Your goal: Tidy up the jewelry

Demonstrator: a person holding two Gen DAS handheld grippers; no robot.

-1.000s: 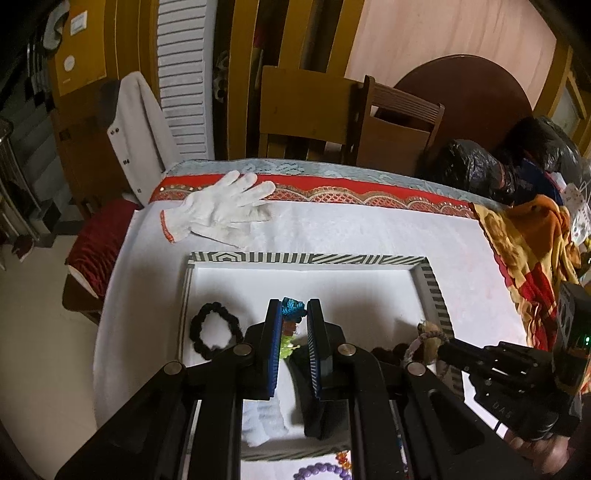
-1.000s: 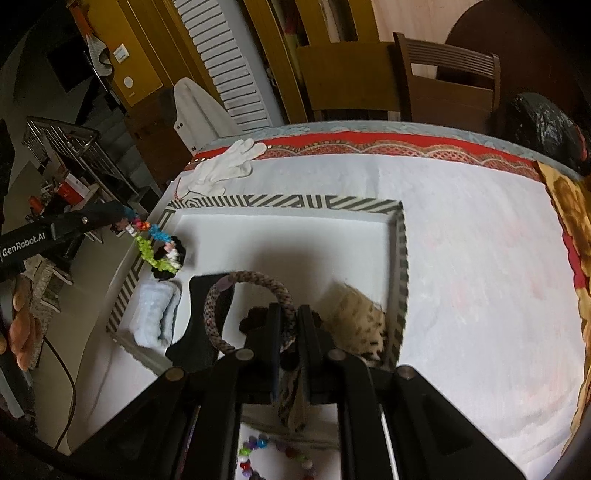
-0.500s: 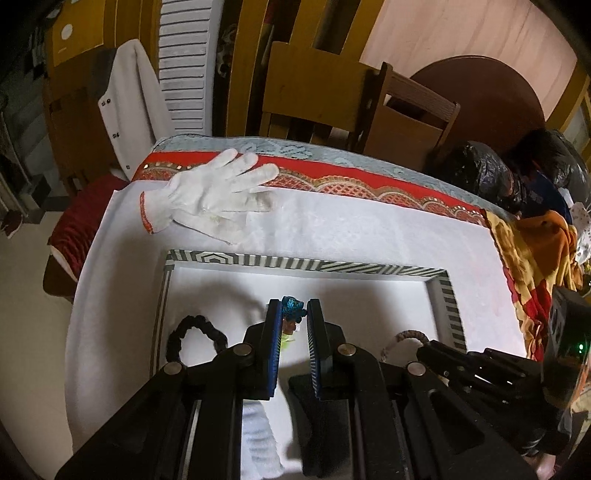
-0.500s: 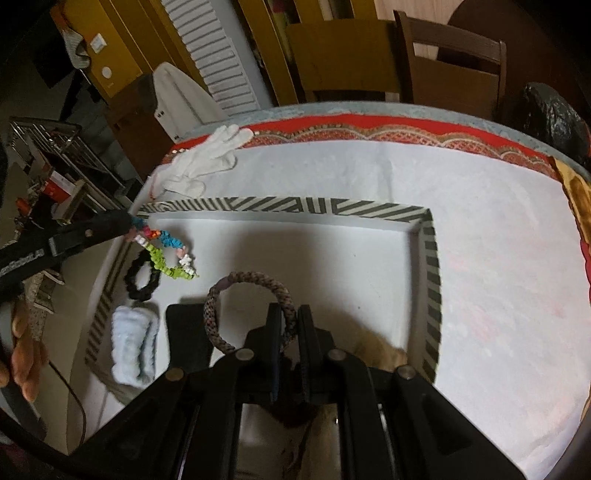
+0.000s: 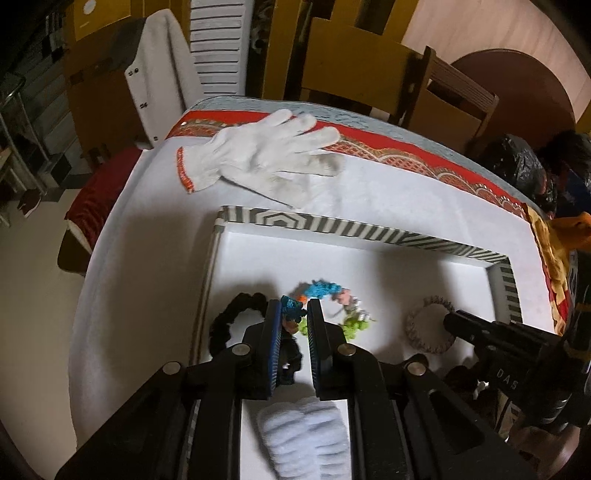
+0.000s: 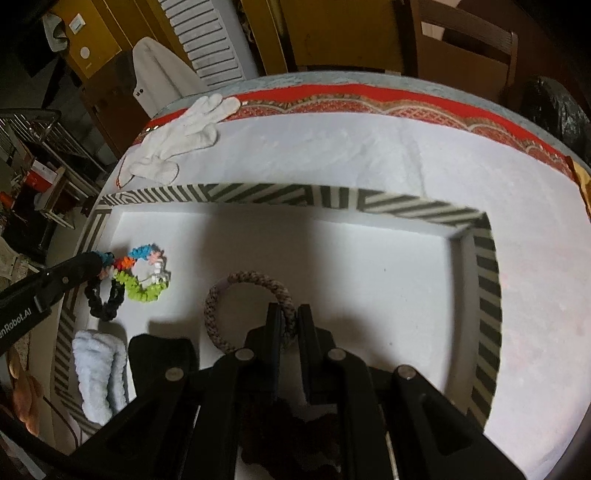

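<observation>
A table covered with a white cloth (image 6: 369, 155) edged by a red patterned border (image 6: 406, 105) fills the foreground. Beyond its far edge stand a brown wooden slat-backed chair (image 5: 458, 99), yellow wooden posts (image 5: 277, 44) and a white louvred panel (image 5: 218, 44). A white garment (image 5: 159, 70) hangs to the left. A dark round wooden tabletop (image 5: 517, 81) leans against a pale pink wall (image 5: 461, 26). The floor (image 5: 26, 295) is light beige.

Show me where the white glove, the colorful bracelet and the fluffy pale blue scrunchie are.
white glove (image 5: 255, 157): left wrist view, on its palm.
colorful bracelet (image 6: 142, 290): right wrist view, on its green stretch.
pale blue scrunchie (image 6: 98, 373): right wrist view, on its middle.
</observation>
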